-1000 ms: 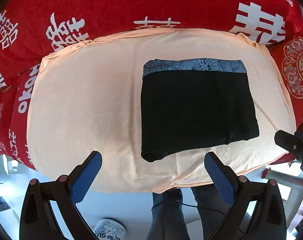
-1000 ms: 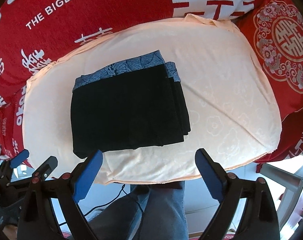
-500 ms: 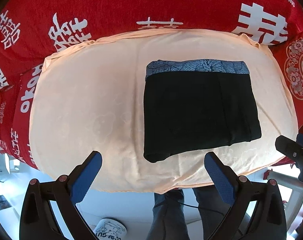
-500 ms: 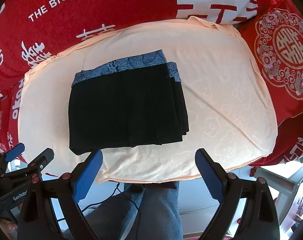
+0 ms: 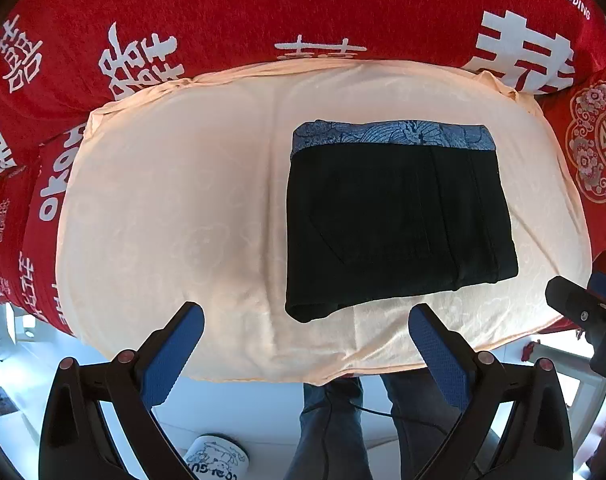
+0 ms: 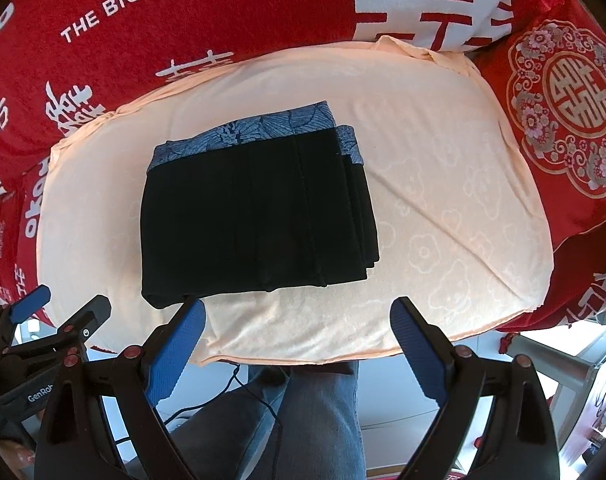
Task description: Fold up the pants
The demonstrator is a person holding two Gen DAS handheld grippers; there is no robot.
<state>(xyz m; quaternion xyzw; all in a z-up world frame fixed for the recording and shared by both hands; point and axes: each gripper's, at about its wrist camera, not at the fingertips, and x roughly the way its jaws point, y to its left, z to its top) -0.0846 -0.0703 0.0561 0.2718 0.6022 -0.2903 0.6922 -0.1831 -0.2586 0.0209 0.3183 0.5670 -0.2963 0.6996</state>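
A: Between the blue pads of the left gripper, what is shown?
B: Nothing held; its fingers are spread wide above the near edge of the peach cloth. The right gripper is likewise spread and empty, one pad just short of the near left corner of the pants.

A: Where do the pants lie?
B: Folded into a compact black rectangle, flat on the peach cloth, the blue patterned waistband along the far edge and stacked layer edges on the right side. Neither gripper touches them.

A: And beyond the cloth?
B: A red blanket with white lettering surrounds it. Below the near edge, the person's jeans-clad legs and a printed mug appear.
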